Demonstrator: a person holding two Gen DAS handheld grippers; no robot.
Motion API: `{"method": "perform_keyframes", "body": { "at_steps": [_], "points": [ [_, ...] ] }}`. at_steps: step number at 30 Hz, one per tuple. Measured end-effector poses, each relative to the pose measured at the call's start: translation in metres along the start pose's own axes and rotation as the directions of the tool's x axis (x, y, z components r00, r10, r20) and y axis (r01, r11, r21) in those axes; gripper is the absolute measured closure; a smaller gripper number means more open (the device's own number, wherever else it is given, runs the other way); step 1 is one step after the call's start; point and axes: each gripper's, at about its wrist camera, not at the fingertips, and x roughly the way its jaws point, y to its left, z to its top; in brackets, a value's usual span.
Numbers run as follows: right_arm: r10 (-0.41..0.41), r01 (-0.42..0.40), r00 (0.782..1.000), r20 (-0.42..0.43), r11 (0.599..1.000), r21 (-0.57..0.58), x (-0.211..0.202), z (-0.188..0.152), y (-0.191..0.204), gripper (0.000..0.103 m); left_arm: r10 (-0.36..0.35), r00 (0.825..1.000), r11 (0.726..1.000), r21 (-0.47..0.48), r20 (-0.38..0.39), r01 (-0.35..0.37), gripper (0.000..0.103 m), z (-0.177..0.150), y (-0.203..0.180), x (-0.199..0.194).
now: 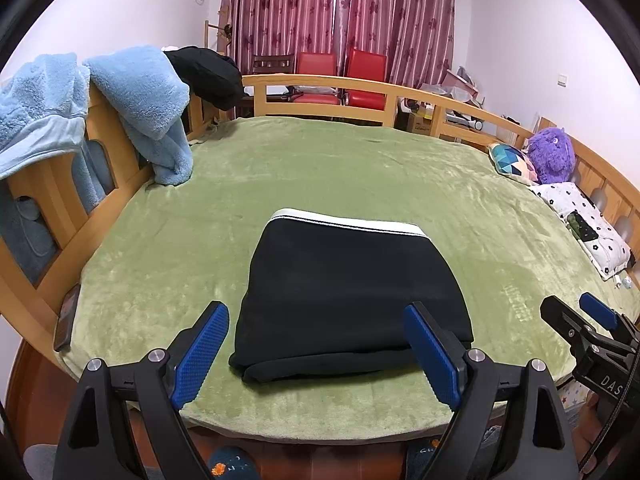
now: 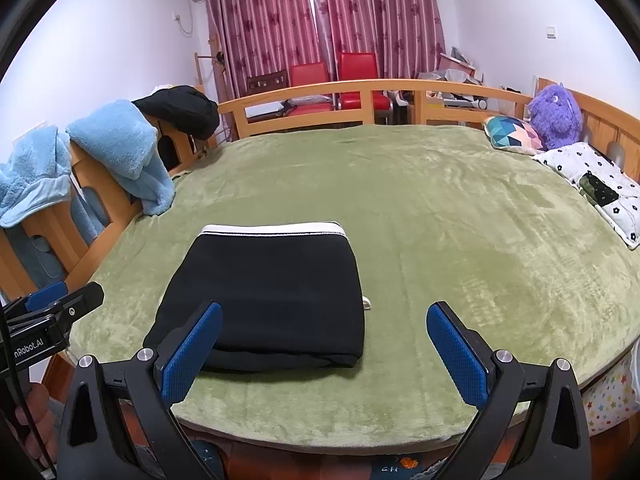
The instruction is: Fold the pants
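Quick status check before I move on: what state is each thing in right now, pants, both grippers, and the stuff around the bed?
Black pants: folded into a compact stack, flat on the green blanket, white waistband on the far side.
Left gripper: open, empty.
Right gripper: open, empty.
Light blue robe: draped over the bed rail.
Curtains: drawn shut.
Purple plush: upright by the headboard.

Each black hand-held gripper [image 1: 316, 344] has blue textured pads [image 1: 200, 354] (silver screws).

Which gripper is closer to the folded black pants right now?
Left. The left gripper straddles the pants' near edge; the right gripper sits off their right corner.
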Motion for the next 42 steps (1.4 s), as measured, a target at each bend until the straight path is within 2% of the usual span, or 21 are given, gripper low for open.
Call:
{"method": "perform_keyframes", "body": {
  "at_steps": [22, 42],
  "points": [
    [-0.001, 0.001, 1.0, -0.002, 0.999, 0.042, -0.004, 0.002, -0.013, 0.002, -0.011, 1.0, 1.0, -0.001, -0.002, 0.011, 0.014, -0.005, -0.006, -0.004],
    [-0.006, 0.006, 1.0, -0.002, 1.0, 0.023, -0.001, -0.002, -0.01, 0.002, -0.014, 1.0, 1.0, -0.016, 0.0, 0.014, 0.014, -0.006, -0.004, -0.006]
  ]
}}
